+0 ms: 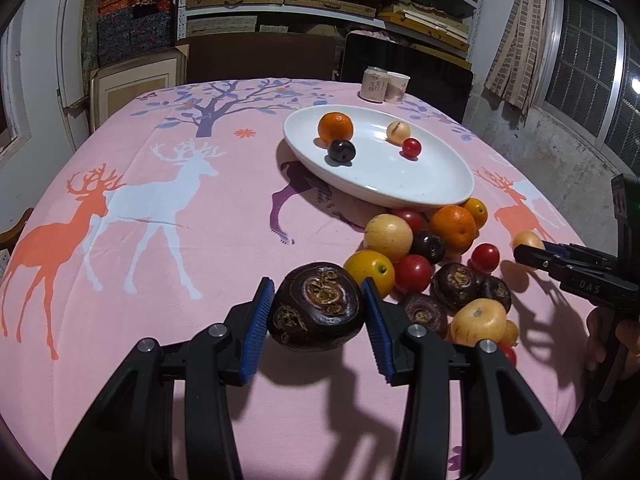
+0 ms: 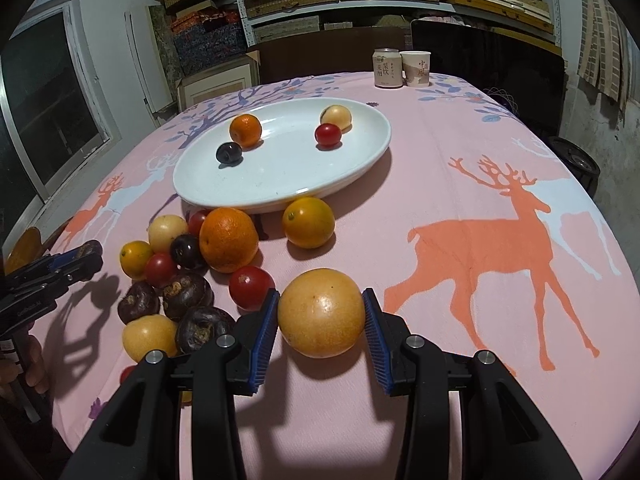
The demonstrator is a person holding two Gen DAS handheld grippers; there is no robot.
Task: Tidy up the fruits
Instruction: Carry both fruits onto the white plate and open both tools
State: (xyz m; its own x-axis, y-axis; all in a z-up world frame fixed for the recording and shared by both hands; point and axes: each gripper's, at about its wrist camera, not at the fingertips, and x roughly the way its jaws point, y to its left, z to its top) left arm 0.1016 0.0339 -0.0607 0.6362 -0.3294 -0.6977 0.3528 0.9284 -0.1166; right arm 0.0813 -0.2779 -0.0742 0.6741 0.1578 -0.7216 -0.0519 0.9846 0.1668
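A: What does each claw hold?
B: Left claw [image 1: 318,312] pinches a dark water chestnut [image 1: 316,306]; right claw [image 2: 321,314] pinches a yellow fruit [image 2: 321,312], both just short of the white plate [image 2: 280,184].

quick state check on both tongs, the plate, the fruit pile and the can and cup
left tongs: shut on dark water chestnut, lifted
right tongs: shut on yellow fruit
white plate: holds four small fruits
fruit pile: loose on tablecloth beside plate
can: upright
paper cup: upright
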